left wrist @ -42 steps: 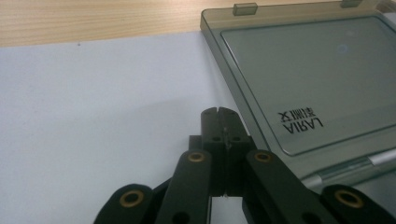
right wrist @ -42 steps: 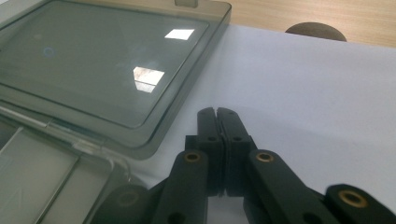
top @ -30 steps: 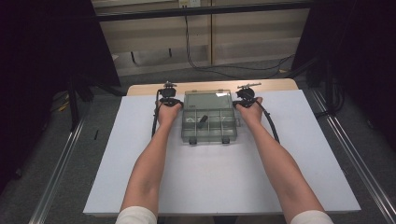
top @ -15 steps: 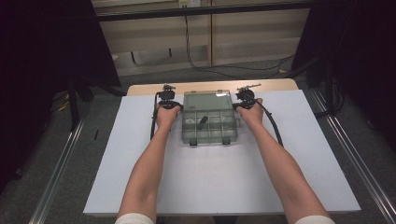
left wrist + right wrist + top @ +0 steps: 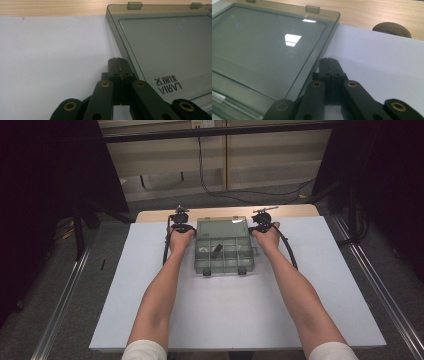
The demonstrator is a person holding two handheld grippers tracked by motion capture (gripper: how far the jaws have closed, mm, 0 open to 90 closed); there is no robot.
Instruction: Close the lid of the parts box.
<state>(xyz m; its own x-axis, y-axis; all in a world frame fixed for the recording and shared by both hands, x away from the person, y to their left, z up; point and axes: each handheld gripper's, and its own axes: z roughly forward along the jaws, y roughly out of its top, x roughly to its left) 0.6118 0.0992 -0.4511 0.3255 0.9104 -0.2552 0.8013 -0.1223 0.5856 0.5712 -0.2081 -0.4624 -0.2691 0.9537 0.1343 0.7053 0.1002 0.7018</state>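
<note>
While both arms reach forward across white table mat (image 5: 150, 305), smoky translucent compartment organizer box (image 5: 224, 252) sits at mat's far middle, lid (image 5: 165, 47) open and lying flat beyond tray, "LARIA" printed on it. Left gripper (image 5: 117, 61) just beside lid's left edge, jaws closed on nothing. Right gripper (image 5: 329, 62) just beside lid's right edge, jaws likewise closed, empty. Small dark item (image 5: 216, 251) lies in one compartment. Risk, as judgement: closed tips nudging lid edge could slide box or jolt contents.
</note>
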